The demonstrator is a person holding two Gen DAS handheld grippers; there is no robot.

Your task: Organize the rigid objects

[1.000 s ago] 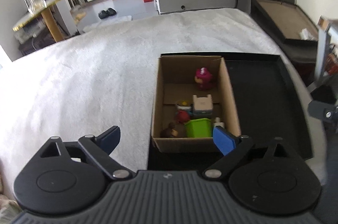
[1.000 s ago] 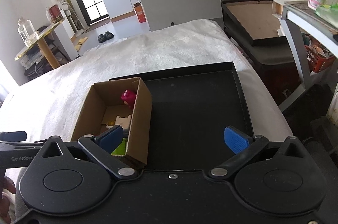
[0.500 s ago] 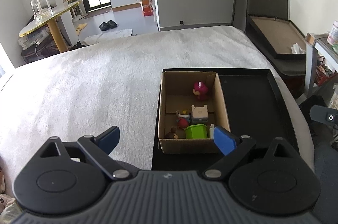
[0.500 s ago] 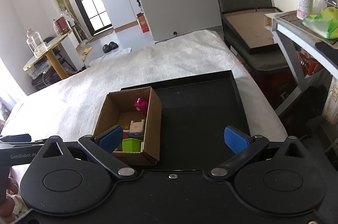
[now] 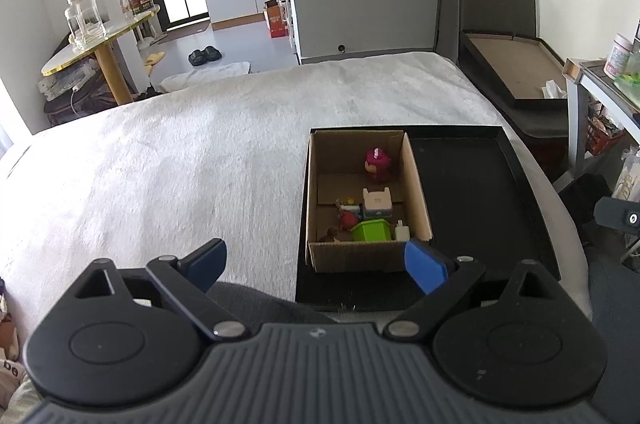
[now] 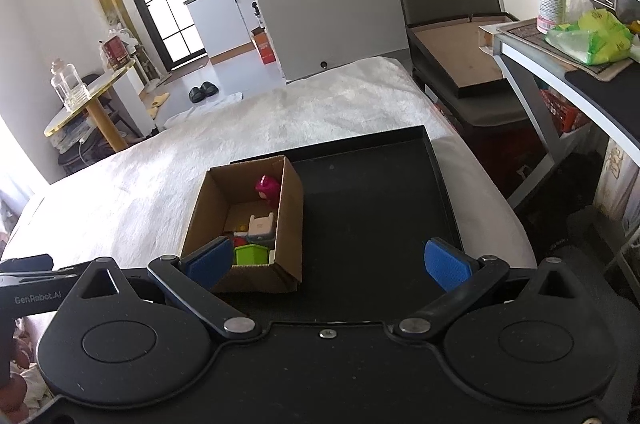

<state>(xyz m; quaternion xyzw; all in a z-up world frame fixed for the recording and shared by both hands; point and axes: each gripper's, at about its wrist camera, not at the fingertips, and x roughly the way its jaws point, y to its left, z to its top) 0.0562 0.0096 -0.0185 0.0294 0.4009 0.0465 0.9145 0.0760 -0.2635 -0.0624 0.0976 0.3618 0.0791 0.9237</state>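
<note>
Both grippers pulled back, higher; box now smaller in view.
Left wrist: left gripper point(image 5: 316, 264) jaws apart, empty. Box point(image 5: 362, 201) with toys point(image 5: 370, 220) sits at left of black tray point(image 5: 480, 183) on white bed point(image 5: 180, 163). Kitchen beyond.
Right wrist: right gripper point(image 6: 328, 264) jaws apart, empty. Box point(image 6: 288, 220) in tray point(image 6: 380, 203); desk point(image 6: 560, 63) to right.

We cannot tell what the small brown thing point(image 5: 330, 234) in the near corner of the cardboard box point(image 5: 418, 191) is, and in the right wrist view that corner sits behind a blue pad point(image 6: 208, 266). The black tray point(image 5: 520, 191) has its near edge hidden by the left gripper point(image 5: 316, 266). A hand point(image 6: 18, 382) at the left border is cut off by the frame.
</note>
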